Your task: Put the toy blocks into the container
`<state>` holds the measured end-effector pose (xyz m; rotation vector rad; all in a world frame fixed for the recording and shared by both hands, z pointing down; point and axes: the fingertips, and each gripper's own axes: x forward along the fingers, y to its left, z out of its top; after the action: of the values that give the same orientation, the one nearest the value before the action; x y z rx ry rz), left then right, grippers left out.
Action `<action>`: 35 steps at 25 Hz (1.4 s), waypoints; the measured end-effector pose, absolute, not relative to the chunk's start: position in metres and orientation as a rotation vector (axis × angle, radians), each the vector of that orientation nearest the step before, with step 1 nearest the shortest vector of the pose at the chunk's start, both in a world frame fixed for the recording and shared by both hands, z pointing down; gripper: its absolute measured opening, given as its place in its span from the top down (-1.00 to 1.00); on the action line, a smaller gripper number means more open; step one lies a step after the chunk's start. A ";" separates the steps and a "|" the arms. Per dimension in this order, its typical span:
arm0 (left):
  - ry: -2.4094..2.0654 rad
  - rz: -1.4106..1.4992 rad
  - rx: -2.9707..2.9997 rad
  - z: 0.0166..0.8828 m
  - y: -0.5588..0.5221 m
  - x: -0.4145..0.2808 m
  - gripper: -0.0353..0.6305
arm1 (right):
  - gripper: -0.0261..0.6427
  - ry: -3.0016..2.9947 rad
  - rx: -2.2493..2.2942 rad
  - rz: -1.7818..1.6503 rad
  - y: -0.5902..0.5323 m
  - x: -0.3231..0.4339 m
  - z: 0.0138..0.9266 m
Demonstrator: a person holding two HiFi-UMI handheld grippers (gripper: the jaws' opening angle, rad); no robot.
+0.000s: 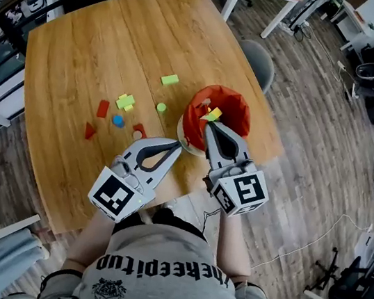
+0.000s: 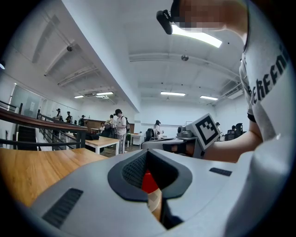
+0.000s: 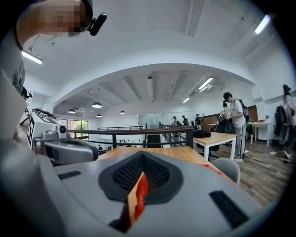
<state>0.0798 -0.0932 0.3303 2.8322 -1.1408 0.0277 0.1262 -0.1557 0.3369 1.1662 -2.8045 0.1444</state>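
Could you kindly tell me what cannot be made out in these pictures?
Head view: the right hand-held gripper covers part of the red fabric container; whether it touches the yellow toy block is unclear.
Left gripper view: the left hand-held gripper fills the frame, hiding the scattered toy blocks.
Right gripper view: likewise.
Head view: a pale round piece is too small to identify.

My right gripper [image 1: 210,123] hides the near rim of the red container [image 1: 239,111]. In both gripper views I see only a red sliver past the jaws, too narrow to name.
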 end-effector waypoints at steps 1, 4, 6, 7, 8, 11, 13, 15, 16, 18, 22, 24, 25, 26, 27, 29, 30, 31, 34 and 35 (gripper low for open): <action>-1.155 0.028 2.827 0.330 -0.093 0.077 0.85 | 0.89 -2.821 1.139 0.143 -0.154 0.120 0.335; -1.207 0.027 2.803 0.329 -0.093 0.068 0.85 | 0.89 -2.868 1.063 0.152 -0.151 0.103 0.331; -1.253 0.023 2.784 0.327 -0.093 0.061 0.85 | 0.89 -2.890 0.999 0.145 -0.149 0.091 0.327; -1.277 0.022 2.774 0.326 -0.093 0.056 0.85 | 0.89 -2.902 0.966 0.146 -0.148 0.085 0.326; -1.301 0.021 2.763 0.326 -0.093 0.052 0.85 | 0.89 -2.915 0.936 0.150 -0.147 0.079 0.326; -1.376 0.019 2.730 0.326 -0.092 0.037 0.85 | 0.89 -2.946 0.845 0.163 -0.145 0.060 0.327; -1.429 0.019 2.704 0.325 -0.091 0.026 0.85 | 0.89 -2.962 0.788 0.170 -0.143 0.047 0.327; -1.482 0.019 2.676 0.326 -0.089 0.014 0.85 | 0.89 -2.975 0.734 0.178 -0.141 0.034 0.329; -1.507 0.019 2.659 0.326 -0.087 0.008 0.85 | 0.89 -2.979 0.708 0.182 -0.140 0.027 0.331; -1.553 0.022 2.625 0.329 -0.084 -0.004 0.85 | 0.89 -2.984 0.659 0.189 -0.138 0.015 0.336; -1.632 0.031 2.563 0.332 -0.078 -0.025 0.85 | 0.89 -2.984 0.578 0.207 -0.136 -0.008 0.346; -1.665 0.032 2.535 0.332 -0.074 -0.035 0.85 | 0.89 -2.974 0.557 0.216 -0.136 -0.017 0.353; -1.678 0.033 2.524 0.333 -0.073 -0.040 0.85 | 0.89 -2.964 0.555 0.220 -0.136 -0.021 0.358; -1.689 0.034 2.514 0.334 -0.071 -0.044 0.85 | 0.89 -2.951 0.554 0.222 -0.136 -0.024 0.363; -1.698 0.037 2.505 0.335 -0.070 -0.048 0.85 | 0.89 -2.936 0.553 0.222 -0.137 -0.028 0.369; -1.708 0.040 2.489 0.338 -0.069 -0.055 0.85 | 0.89 -2.906 0.557 0.227 -0.138 -0.033 0.380; -1.710 0.038 2.484 0.339 -0.069 -0.058 0.85 | 0.89 -2.891 0.563 0.235 -0.139 -0.034 0.387; -1.710 0.035 2.480 0.340 -0.070 -0.060 0.85 | 0.89 -2.878 0.568 0.245 -0.141 -0.035 0.393; -1.706 0.035 2.479 0.343 -0.072 -0.066 0.85 | 0.88 -2.835 0.575 0.276 -0.144 -0.039 0.412; -1.702 0.036 2.479 0.344 -0.073 -0.067 0.85 | 0.88 -2.819 0.577 0.286 -0.144 -0.039 0.419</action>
<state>-0.0672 -0.0732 0.3440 2.4794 -1.7024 0.0365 -0.0389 -0.1441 0.4192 0.5770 -2.8187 0.2858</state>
